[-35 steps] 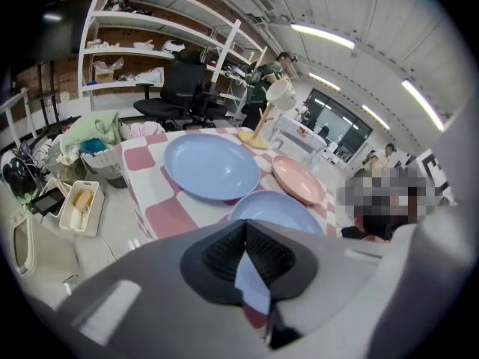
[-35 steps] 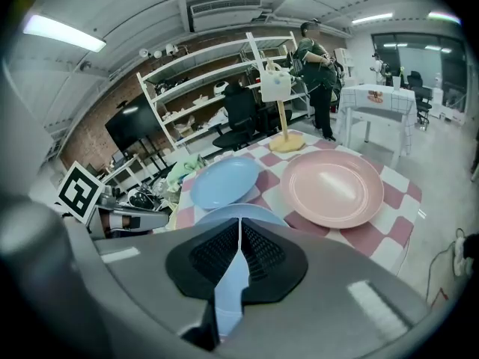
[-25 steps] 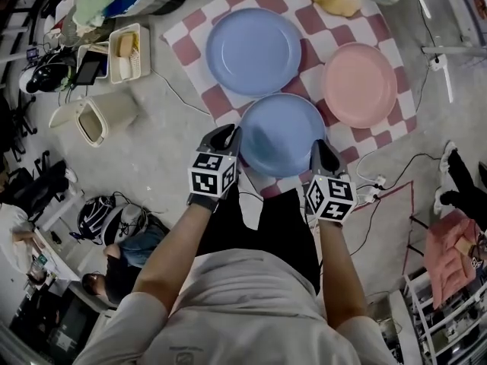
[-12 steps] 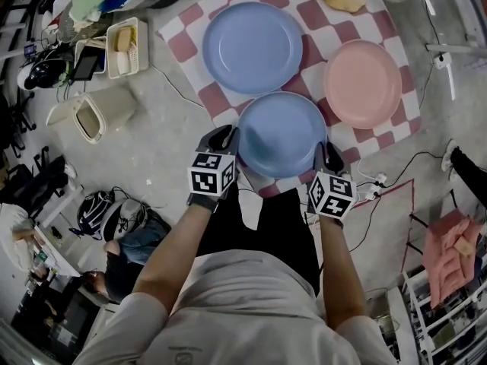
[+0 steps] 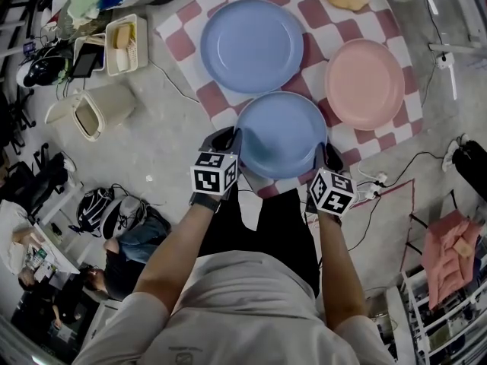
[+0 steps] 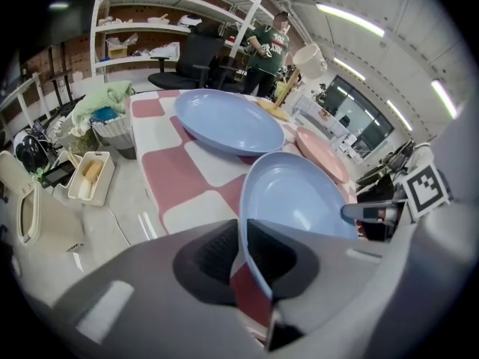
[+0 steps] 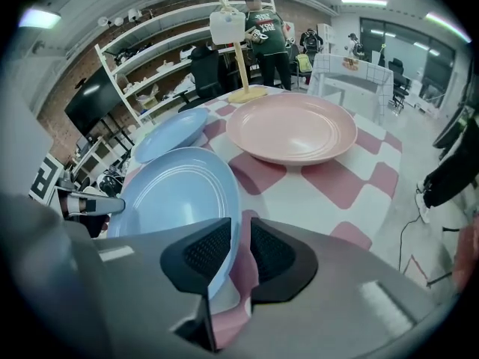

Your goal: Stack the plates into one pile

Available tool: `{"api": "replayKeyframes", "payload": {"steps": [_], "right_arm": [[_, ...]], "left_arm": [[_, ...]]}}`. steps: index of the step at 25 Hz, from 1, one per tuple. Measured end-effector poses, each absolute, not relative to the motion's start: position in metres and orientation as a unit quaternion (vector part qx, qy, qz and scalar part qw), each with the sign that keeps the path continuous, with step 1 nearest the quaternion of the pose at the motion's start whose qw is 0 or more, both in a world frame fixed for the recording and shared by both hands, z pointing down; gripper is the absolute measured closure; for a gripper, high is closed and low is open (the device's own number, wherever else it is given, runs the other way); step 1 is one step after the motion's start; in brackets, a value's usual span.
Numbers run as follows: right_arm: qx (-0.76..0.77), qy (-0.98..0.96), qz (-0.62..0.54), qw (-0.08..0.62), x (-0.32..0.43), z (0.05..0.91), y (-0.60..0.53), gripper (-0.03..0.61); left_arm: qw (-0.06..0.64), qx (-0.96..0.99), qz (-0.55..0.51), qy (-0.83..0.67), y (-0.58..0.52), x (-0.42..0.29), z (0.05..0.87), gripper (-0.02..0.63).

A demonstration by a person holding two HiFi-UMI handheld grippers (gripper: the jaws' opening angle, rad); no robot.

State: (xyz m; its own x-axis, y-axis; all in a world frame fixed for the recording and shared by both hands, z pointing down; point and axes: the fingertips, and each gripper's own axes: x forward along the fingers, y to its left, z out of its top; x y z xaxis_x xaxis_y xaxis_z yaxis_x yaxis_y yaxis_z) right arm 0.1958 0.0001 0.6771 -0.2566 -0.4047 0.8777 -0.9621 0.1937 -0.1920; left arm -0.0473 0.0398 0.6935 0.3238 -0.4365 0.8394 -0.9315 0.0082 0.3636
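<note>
A small blue plate (image 5: 281, 131) is at the near edge of the red-and-white checked cloth (image 5: 190, 44), between my two grippers. My left gripper (image 5: 230, 138) is shut on its left rim, which the pads pinch in the left gripper view (image 6: 241, 253). My right gripper (image 5: 326, 154) has just been opening. The plate's right rim (image 7: 224, 223) stands between its pads with a gap beside it. A larger blue plate (image 5: 251, 46) lies behind on the cloth. A pink plate (image 5: 365, 84) lies to the right.
A white basket (image 5: 125, 48) and a beige bin (image 5: 99, 112) are on the floor to the left. Cables and a power strip (image 5: 377, 182) run by the cloth's right corner. A wooden stand (image 7: 236, 43) rises at the cloth's far end. People stand by the shelves.
Both grippers and the small blue plate have sunk a little toward the cloth. The right gripper's marker cube has tilted slightly.
</note>
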Motion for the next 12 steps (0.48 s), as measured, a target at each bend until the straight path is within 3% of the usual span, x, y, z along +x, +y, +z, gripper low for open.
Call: {"api": "replayKeyframes", "payload": {"steps": [12], "right_arm": [[0.494, -0.681, 0.41, 0.352, 0.1949, 0.6768, 0.0004, 0.548]], "left_arm": [[0.499, 0.637, 0.246, -0.533, 0.0403, -0.0483, 0.6935, 0.592]]}}
